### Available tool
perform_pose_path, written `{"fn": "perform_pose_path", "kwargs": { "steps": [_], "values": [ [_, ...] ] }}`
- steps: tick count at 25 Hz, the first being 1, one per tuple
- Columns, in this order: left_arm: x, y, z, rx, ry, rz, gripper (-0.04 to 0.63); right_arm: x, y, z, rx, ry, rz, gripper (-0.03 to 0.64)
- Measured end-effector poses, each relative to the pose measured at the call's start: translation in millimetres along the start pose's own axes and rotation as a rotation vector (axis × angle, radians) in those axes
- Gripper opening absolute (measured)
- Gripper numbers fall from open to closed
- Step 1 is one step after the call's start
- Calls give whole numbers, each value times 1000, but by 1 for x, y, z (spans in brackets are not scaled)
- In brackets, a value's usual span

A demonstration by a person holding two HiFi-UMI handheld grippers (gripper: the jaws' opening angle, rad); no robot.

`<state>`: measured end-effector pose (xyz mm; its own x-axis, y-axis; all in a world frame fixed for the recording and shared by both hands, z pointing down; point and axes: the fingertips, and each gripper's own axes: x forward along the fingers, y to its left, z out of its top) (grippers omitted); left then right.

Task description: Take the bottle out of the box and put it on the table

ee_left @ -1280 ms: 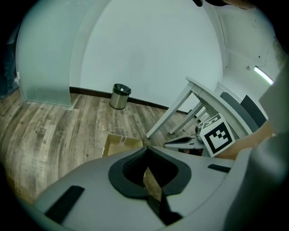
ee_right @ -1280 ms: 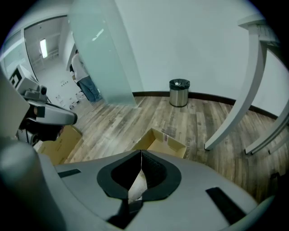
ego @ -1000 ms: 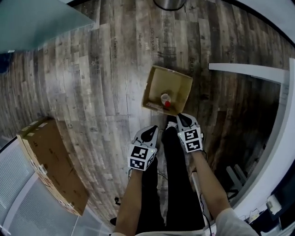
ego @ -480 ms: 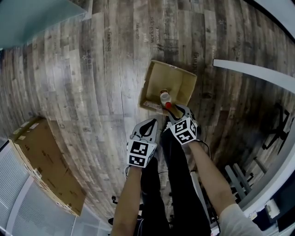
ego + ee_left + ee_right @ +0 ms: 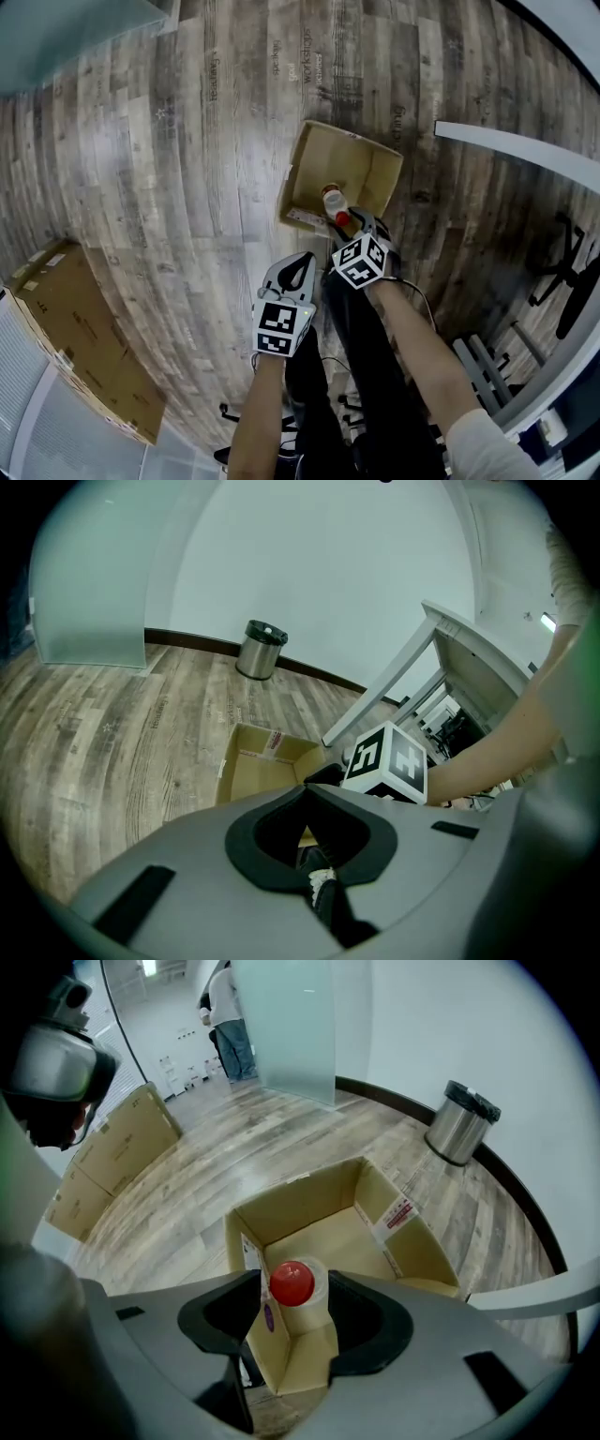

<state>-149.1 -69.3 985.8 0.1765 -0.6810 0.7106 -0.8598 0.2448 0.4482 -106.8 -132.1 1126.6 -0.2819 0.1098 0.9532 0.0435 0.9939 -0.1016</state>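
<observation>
Bottle (image 5: 292,1284) between right gripper's (image 5: 296,1324) just-widened jaws

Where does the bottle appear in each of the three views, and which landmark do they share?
Head view: bottle in the near corner of the cardboard box, right of centre.
Left gripper view: not visible.
Right gripper view: low centre, red cap up.
Shared landmark: the cardboard box.

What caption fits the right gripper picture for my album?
Right gripper, jaws just opening, frames the red-capped bottle between them, ungripped, in the cardboard box's near corner.
</observation>
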Motion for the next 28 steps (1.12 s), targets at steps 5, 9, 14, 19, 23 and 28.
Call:
{"fn": "perform_pose_path", "kwargs": {
  "steps": [5,9,14,19,23,28],
  "values": [
    [-5,10,-15,-26,8,16,15,14,5,3,-37,26,-8,244],
    [-6,13,-21,-50,2,33,15,21,-1,1,-69,45,-40,199],
    [-10,18,-23,-69,-18,46,15,20,0,5,-111,49,-61,183],
    [-18,16,-18,-52,-36,47,15,6,0,7,-147,34,-84,179],
    [-32,10,-13,-31,-39,40,15,-20,4,16,-118,-9,-91,179],
    [-52,-11,-1,16,-29,12,15,-77,8,35,-64,-92,-105,179]
  ]
}}
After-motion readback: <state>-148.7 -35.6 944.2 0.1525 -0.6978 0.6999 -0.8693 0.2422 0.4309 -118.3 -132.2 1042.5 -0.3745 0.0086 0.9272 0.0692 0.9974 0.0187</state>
